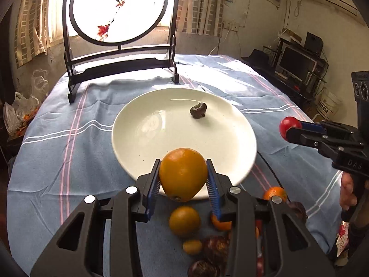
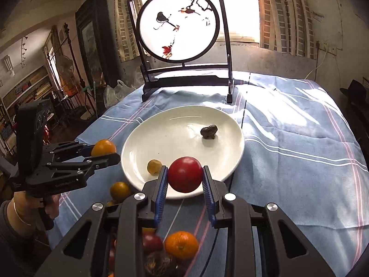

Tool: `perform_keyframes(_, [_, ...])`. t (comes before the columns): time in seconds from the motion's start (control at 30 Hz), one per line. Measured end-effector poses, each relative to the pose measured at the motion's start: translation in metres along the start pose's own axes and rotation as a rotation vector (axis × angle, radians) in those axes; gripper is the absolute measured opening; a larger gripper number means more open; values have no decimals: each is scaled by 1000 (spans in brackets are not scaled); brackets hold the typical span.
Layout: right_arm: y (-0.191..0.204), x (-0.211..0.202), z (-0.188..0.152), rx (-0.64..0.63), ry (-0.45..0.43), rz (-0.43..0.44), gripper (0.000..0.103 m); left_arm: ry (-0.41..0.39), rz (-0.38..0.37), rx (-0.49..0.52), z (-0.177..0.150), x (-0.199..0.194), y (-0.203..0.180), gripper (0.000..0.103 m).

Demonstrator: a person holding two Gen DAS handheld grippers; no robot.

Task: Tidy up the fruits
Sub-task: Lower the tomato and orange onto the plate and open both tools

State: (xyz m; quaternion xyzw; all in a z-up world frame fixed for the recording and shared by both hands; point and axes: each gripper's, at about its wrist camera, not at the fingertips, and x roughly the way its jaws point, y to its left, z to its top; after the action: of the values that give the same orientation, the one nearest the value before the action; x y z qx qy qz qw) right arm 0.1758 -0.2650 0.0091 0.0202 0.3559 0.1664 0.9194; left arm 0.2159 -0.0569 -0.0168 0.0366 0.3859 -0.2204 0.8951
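Both grippers carry a fruit toward the white plate [image 1: 147, 161]. The left gripper [image 1: 183, 180] is clamped on an orange fruit [image 1: 183, 174]; its 2 blue pads press the fruit on both sides, and the fruit hangs over the near rim of the plate. The right gripper [image 2: 185, 177] is clamped on a red fruit [image 2: 185, 174], also just above the near rim. In the left wrist view the right gripper [image 1: 288, 128] comes in from the right side, with the red fruit [image 1: 287, 124] at its tip, beside the plate and above the cloth [image 1: 57, 150].

The plate lies on the blue striped cloth in front of a round screen [image 1: 120, 9]. On the plate there is only 1 small dark fruit [image 1: 198, 110], toward the far side. In the right wrist view a small yellow fruit [image 2: 154, 166] seems to lie at the near left edge of the plate; I cannot tell if it is on the rim or just beside it. More fruits wait on the cloth below the grippers: a second orange one [image 1: 184, 218], a mandarin [image 2: 181, 244] and some dark round ones [image 1: 216, 245].

I judge the step in hand is the transport, with placing next. Each gripper needs to go further over the plate, come lower, and open only when the fruit is near the surface, because round fruit can roll off the shallow rim. The 2 fruits should land apart, and away from the dark fruit.
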Motion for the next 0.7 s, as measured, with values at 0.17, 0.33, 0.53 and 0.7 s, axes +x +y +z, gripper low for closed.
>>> perform_keyframes(0.17, [-4, 55, 12, 5, 56, -44, 35, 68, 11, -83, 18, 47, 19, 41])
perform_keyframes(0.33, [1, 36, 11, -4, -9, -58, 44, -21, 42, -97, 17, 17, 25, 68])
perform_keyframes(0.53, [11, -13, -25, -31, -22, -81, 44, -50, 14, -37, -26, -43, 9, 70])
perform_keyframes(0.7, [10, -53, -79, -16, -13, -79, 44, -21, -37, 76, -95, -82, -26, 71])
